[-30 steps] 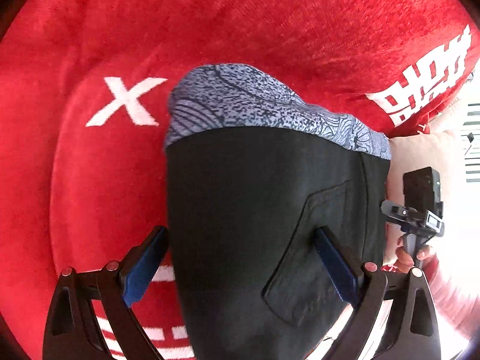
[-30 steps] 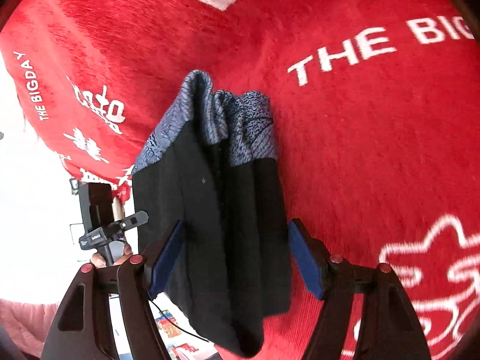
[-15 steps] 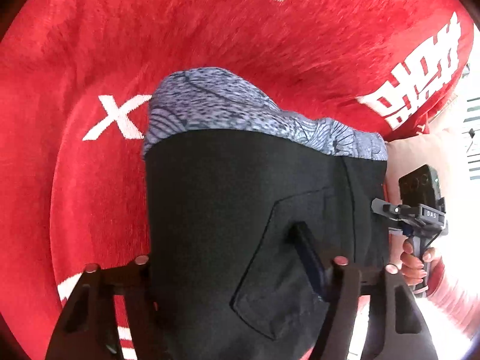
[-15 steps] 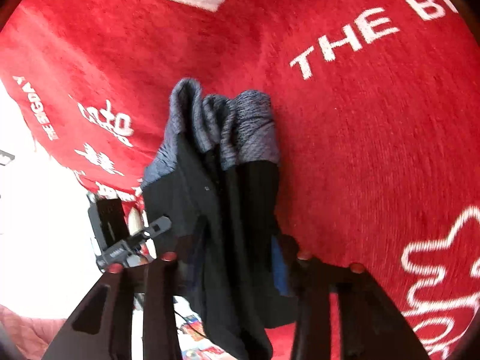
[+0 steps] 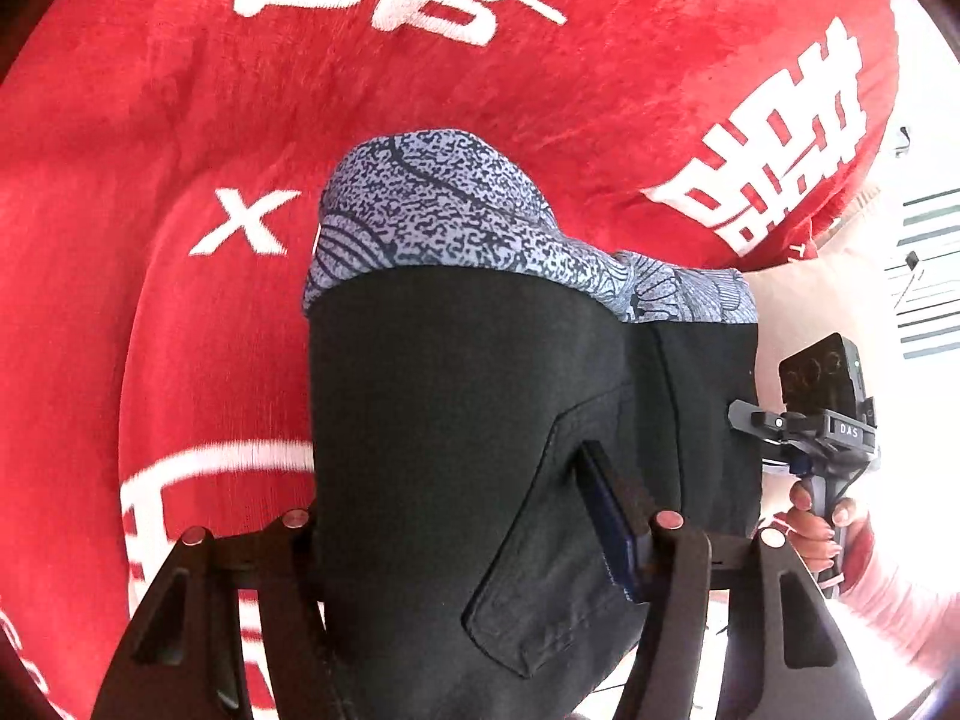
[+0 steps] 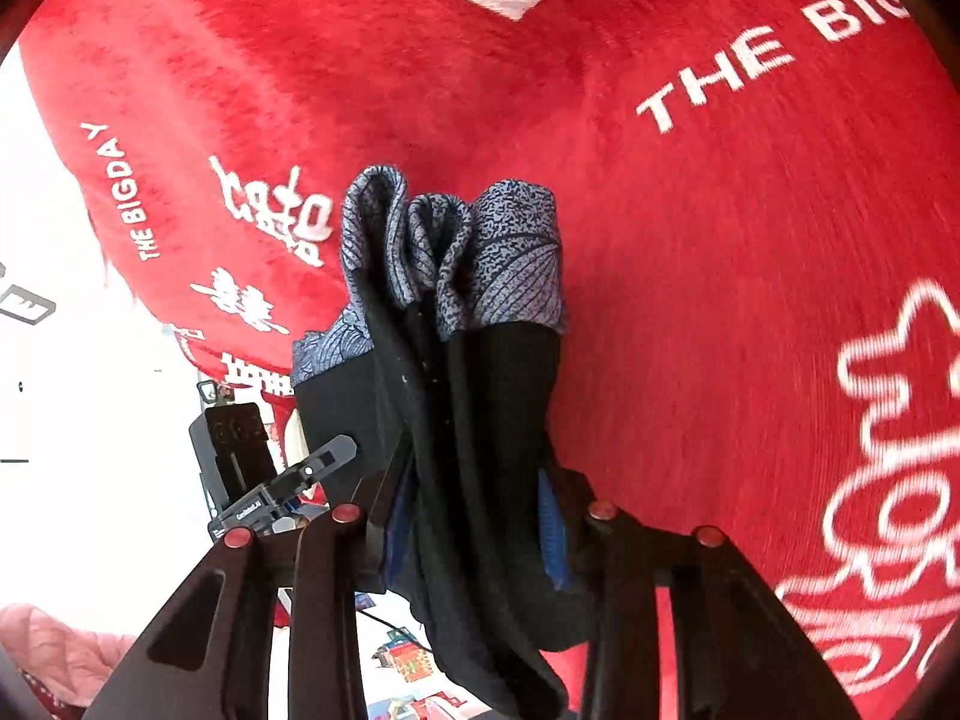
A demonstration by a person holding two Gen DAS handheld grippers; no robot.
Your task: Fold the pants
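The pants [image 5: 456, 420] are black with a blue-grey patterned band at the far end. They hang folded over the red blanket [image 5: 150, 120]. My left gripper [image 5: 468, 540] is shut on the black cloth near a back pocket; its left finger is hidden behind the cloth. In the right wrist view the pants [image 6: 480, 408] hang in bunched layers, the patterned band [image 6: 480, 264] at the far end. My right gripper [image 6: 480, 516] is shut on the black layers.
The red blanket [image 6: 720, 240] with white lettering fills both views. Its edge drops off at the right of the left wrist view and the left of the right wrist view. The other gripper with its camera [image 5: 822, 408] shows beside the pants, also in the right wrist view [image 6: 252, 468].
Both grippers have gone from open around the pants to shut on the black cloth. The pants have lifted a little, with more blanket showing beyond them.
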